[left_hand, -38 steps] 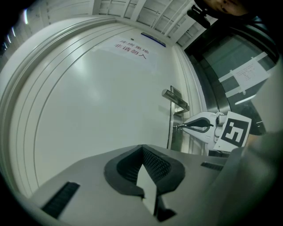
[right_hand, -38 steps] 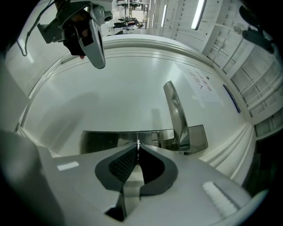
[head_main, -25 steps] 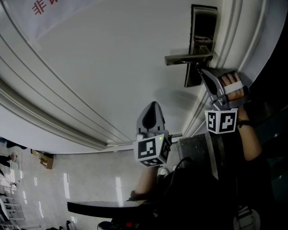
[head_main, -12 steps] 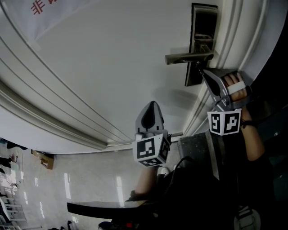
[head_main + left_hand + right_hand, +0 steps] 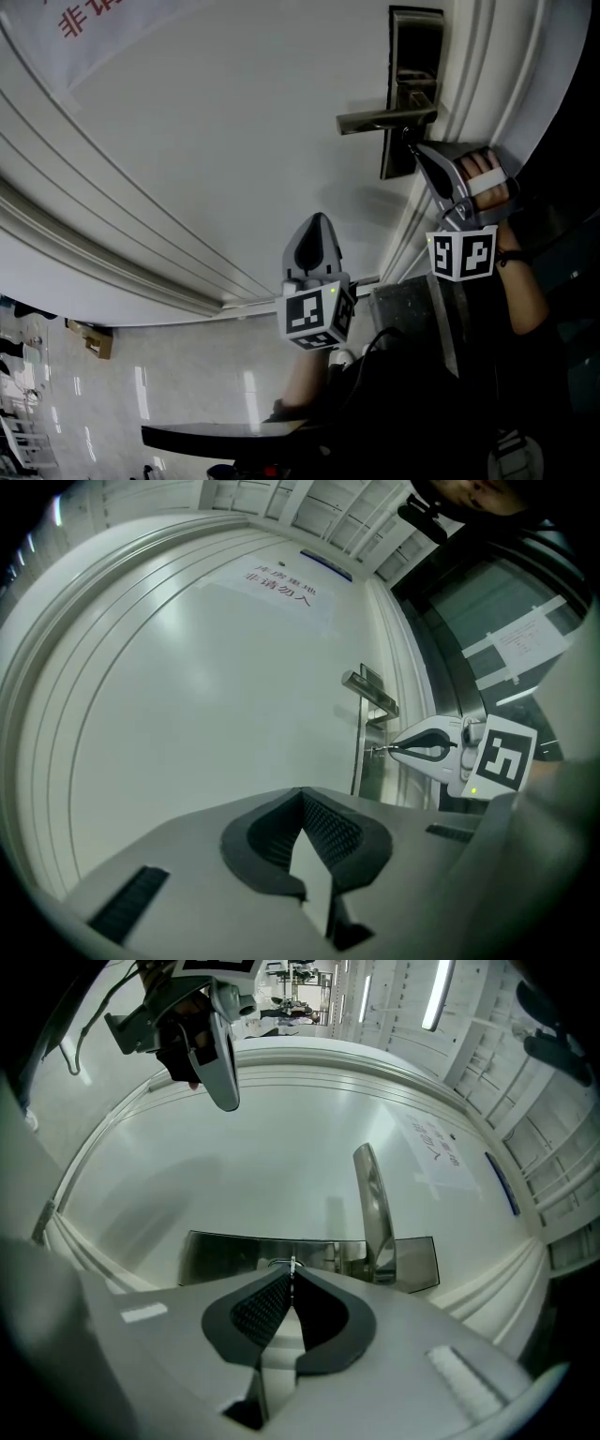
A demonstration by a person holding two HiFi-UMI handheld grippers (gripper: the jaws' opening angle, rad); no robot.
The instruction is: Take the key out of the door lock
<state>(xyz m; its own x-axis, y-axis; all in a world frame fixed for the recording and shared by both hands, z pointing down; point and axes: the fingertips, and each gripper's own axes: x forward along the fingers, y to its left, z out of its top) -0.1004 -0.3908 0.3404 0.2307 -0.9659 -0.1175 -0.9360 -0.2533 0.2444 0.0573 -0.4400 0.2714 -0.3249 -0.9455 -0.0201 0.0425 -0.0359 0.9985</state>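
A dark metal lock plate [image 5: 413, 56] with a lever handle [image 5: 384, 120] sits at the edge of the white door [image 5: 216, 141]. Below the handle my right gripper [image 5: 411, 144] is shut on the key [image 5: 292, 1264], a thin metal sliver right at the keyhole in the plate [image 5: 234, 1255]. From the left gripper view the key [image 5: 378, 750] bridges the right gripper [image 5: 388, 750] and the plate. I cannot tell how deep it sits. My left gripper [image 5: 320, 217] hangs lower, away from the lock, shut with nothing in it.
A door frame moulding [image 5: 487, 84] runs just right of the lock. A printed paper sign [image 5: 103, 28] hangs on the door at upper left. Shiny floor [image 5: 169, 375] lies below, and a dark stone ledge [image 5: 412, 309] is under my right hand.
The head view has shifted a little, so the lock sits slightly higher and more to the left. My right gripper stays at the keyhole. The left gripper has not moved.
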